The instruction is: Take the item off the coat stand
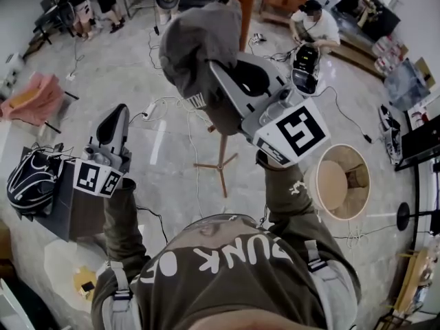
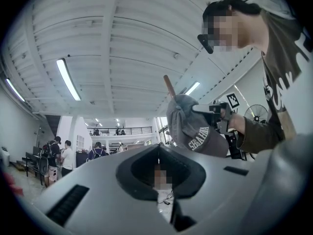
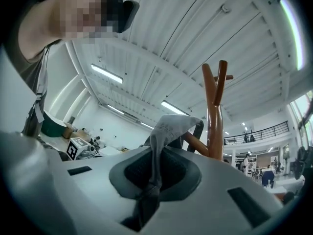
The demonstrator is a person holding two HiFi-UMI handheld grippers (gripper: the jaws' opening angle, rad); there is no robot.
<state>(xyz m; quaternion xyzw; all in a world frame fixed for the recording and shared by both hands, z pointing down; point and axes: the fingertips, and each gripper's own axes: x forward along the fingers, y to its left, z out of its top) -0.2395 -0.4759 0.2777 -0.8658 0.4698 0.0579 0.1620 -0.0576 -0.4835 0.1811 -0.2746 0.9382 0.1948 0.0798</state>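
Note:
A grey baseball cap [image 1: 196, 47] hangs at the top of the wooden coat stand [image 1: 244, 5]. My right gripper [image 1: 214, 71] is shut on the cap's lower edge, close to the white lettering. In the right gripper view, grey cap fabric [image 3: 168, 131] is pinched between the jaws, and the brown stand [image 3: 215, 116] rises just behind it. My left gripper [image 1: 115, 119] is held lower and to the left, apart from the cap, with its jaws together and nothing in them. The left gripper view shows the cap [image 2: 195, 126] at upper right with the right gripper [image 2: 208, 109] on it.
The stand's legs [image 1: 220, 163] spread on the floor below, among loose cables. A black backpack [image 1: 31, 177] rests on a dark box at the left. A round basket [image 1: 337, 183] stands at the right. A person [image 1: 313, 23] crouches behind the stand.

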